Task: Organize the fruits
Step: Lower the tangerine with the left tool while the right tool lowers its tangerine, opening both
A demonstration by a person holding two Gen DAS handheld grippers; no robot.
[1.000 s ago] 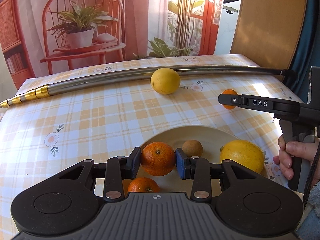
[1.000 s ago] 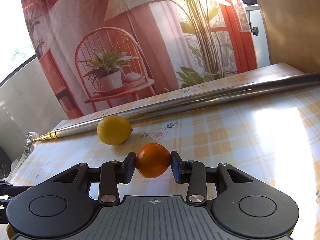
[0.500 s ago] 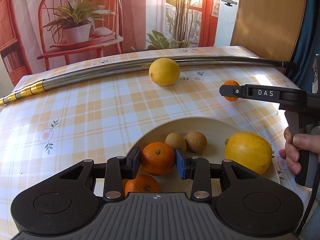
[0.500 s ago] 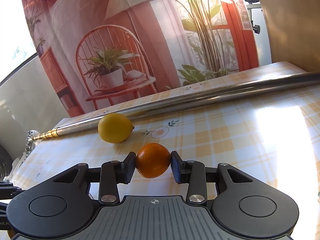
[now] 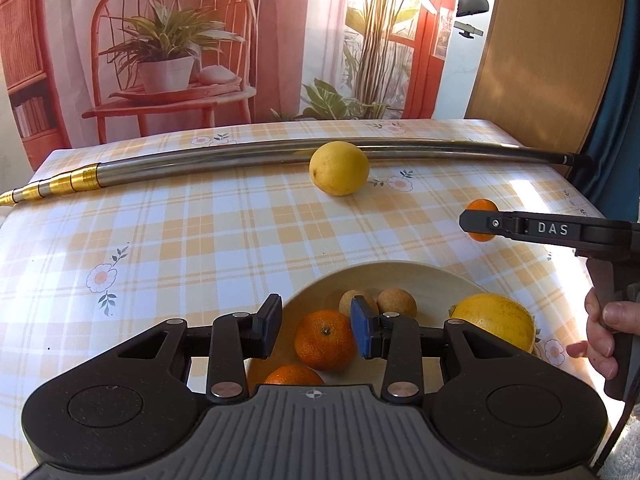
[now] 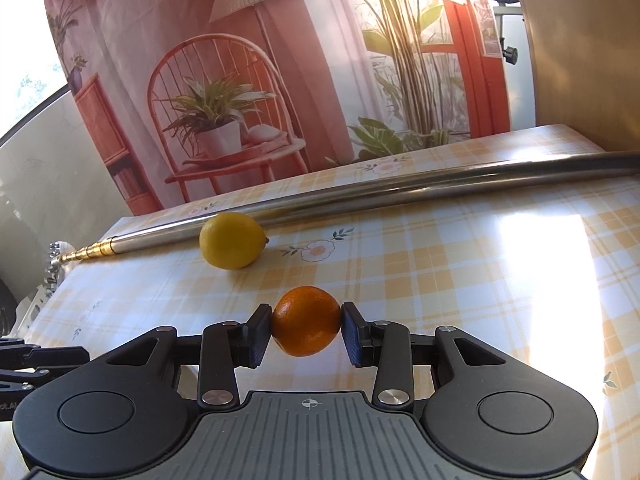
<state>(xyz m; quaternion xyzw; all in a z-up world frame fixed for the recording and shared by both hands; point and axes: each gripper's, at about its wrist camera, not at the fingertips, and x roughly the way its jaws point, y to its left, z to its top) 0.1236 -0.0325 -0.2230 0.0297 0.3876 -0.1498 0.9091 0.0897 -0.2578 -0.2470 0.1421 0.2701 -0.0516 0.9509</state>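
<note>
A beige plate (image 5: pixel 400 276) holds two mandarins, two small brown fruits (image 5: pixel 396 302) and, at its right rim, a large yellow citrus (image 5: pixel 494 322). My left gripper (image 5: pixel 316 322) hovers open over the plate. One mandarin (image 5: pixel 325 340) lies below its pads, with a gap on the left side. The other mandarin (image 5: pixel 294 376) is partly hidden by the gripper body. My right gripper (image 6: pixel 306 330) is shut on a third mandarin (image 6: pixel 306 332), held above the cloth right of the plate; it also shows in the left wrist view (image 5: pixel 482 220). A lemon (image 5: pixel 339 168) rests farther back.
A long metal pole (image 5: pixel 240 160) with a gold telescopic end lies across the back of the checked tablecloth (image 5: pixel 180 248), touching the lemon. A person's hand (image 5: pixel 600 332) grips the right handle. A printed backdrop stands behind the table, a wooden panel at the right.
The left pads have let go of the mandarin, which now sits lower in the plate. The left view has drawn back a little. The right gripper still clamps its mandarin, nearly unmoved.
</note>
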